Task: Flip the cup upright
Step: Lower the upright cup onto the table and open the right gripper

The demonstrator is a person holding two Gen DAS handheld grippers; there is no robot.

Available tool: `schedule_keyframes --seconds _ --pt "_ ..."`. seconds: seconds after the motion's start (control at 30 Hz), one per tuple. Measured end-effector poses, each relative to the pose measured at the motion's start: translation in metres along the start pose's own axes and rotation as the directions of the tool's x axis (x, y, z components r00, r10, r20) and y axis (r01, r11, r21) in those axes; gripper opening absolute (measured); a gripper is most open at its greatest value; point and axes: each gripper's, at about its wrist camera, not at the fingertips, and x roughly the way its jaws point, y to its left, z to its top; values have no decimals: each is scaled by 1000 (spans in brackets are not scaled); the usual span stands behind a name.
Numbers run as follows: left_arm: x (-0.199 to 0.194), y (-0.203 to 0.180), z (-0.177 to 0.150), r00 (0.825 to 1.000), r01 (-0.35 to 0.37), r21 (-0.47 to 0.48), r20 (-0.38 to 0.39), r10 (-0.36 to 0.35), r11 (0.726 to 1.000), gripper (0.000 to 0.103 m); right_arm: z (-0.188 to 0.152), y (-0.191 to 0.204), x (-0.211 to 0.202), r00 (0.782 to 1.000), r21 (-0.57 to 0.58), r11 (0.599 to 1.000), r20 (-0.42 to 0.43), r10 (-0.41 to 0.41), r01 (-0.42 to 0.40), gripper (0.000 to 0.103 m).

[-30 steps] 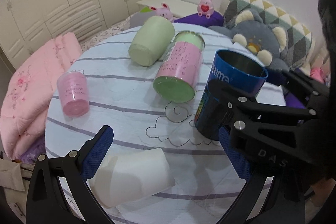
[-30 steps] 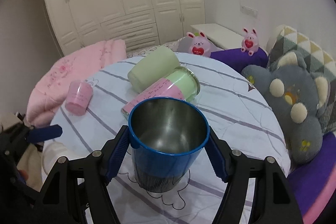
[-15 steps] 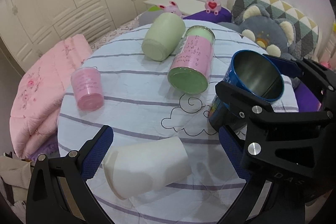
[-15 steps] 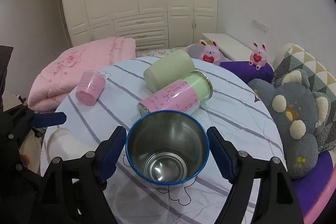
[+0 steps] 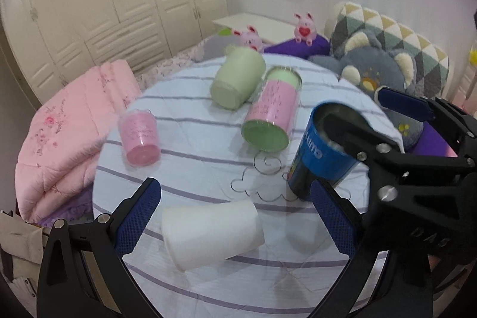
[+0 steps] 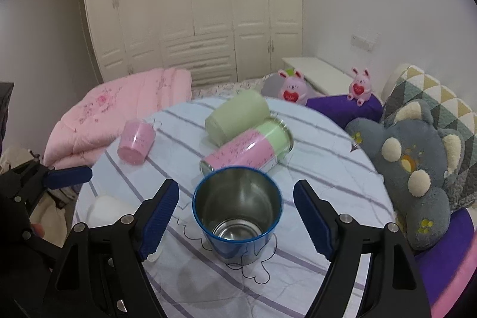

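Release of blue cup (image 6: 237,210), now upright.
My right gripper (image 6: 235,218) has opened wide; left gripper (image 5: 235,218) wide, empty.

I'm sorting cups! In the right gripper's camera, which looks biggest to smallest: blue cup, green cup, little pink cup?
1. blue cup, though it's nearest the camera
2. green cup
3. little pink cup

Through my left tool (image 5: 235,210), its jaws spread wide, I see a white cup (image 5: 211,233) on its side on the striped table (image 5: 193,139), with my right tool (image 5: 384,121) open around an upright blue cup (image 5: 322,157) beyond it.
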Motion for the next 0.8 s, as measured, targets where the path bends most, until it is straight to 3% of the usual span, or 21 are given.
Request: schedule_keyframes --seconds 0.17,0.5,0.8 --pt "-23 2 0 998 -3 -31 61 5 1000 102 8 -2 -27 999 8 1000 53 -10 9 81" --pt "-59 0 -12 993 18 -99 114 -7 995 102 0 0 -66 997 20 999 70 -26 25 81" --pt "-92 -4 -29 979 50 -142 201 -21 989 102 -13 -5 -105 971 48 981 137 -195 190 81"
